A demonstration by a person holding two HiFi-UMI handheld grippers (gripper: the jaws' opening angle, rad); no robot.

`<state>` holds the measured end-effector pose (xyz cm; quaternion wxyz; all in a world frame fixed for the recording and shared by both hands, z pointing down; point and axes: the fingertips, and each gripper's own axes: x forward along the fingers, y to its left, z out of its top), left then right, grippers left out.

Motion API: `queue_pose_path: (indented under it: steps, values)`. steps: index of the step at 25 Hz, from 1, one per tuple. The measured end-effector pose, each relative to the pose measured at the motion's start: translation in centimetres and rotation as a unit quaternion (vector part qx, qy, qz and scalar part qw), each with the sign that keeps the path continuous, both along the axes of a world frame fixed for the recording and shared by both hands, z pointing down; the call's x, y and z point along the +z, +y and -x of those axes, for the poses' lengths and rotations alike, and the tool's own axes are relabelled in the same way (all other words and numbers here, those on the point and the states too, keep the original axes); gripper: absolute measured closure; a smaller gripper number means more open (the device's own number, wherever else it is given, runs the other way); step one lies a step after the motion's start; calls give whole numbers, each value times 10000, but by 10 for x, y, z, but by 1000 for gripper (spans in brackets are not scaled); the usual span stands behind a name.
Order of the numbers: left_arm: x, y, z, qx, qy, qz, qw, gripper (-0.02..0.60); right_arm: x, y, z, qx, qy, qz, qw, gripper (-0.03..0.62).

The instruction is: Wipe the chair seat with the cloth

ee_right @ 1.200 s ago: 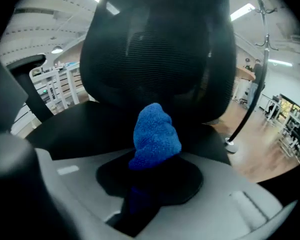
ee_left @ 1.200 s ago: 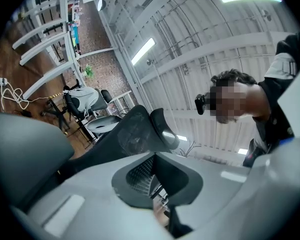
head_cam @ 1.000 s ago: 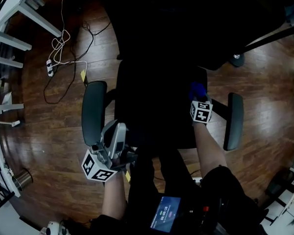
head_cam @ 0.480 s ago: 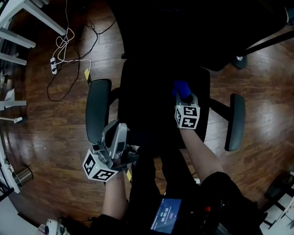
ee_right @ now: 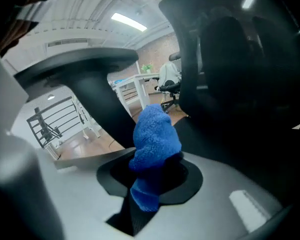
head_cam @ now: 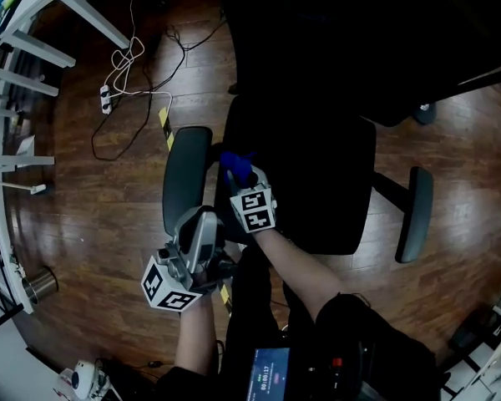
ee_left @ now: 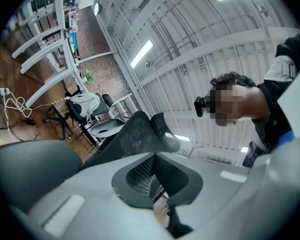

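Observation:
The black chair seat fills the middle of the head view. My right gripper is at the seat's left edge, close to the left armrest, and is shut on the blue cloth. In the right gripper view the bunched cloth sticks out from between the jaws of the right gripper, with the dark seat and armrest behind it. My left gripper hangs off the seat's near left corner. In its own view the left gripper points upward, jaws together and empty.
A right armrest flanks the seat, and the chair back is dark beyond it. White cables and a power strip lie on the wood floor at far left, beside white table legs. A metal can stands at lower left.
My right gripper has swept the blue cloth leftward across the seat, from the right side to the left edge by the armrest. The left gripper has held its place.

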<state>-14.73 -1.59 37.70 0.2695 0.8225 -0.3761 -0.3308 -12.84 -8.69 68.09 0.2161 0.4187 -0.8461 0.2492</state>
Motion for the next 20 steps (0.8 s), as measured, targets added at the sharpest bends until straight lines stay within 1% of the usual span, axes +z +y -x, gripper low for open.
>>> queue_pose_path:
  steps: [2,4,7,10,12,14,17,18,20]
  values:
    - [5,2,4,-23,-4,37,10000,578,17,3,-3,-30,154,119,9998,491]
    - [10,4,5,-30,6,79,10000,578,24,2,-15,-48,253,48,9997,491]
    - [16,4,2,6,33,124,9999,578,32,0,-51,205,433,12,9989,491]
    - [14,3,-8,106,44,106,9999,578,43,6,-112,603,695,92,9957,491]
    - [10,1,-15,179,40,73,9998,578,47,12,-162,928,890,157,9916,491]
    - [6,-2,-22,238,59,34,9997,578,49,17,-224,1360,1134,210,9840,491]
    - [4,-5,-31,301,74,11,9995,578,42,28,-311,2007,1471,186,9684,491]
    - [4,-6,-33,312,81,13,9995,578,38,32,-333,2155,1563,160,9638,491]
    - [5,-8,-36,318,86,25,9995,578,31,36,-362,2341,1681,125,9575,491]
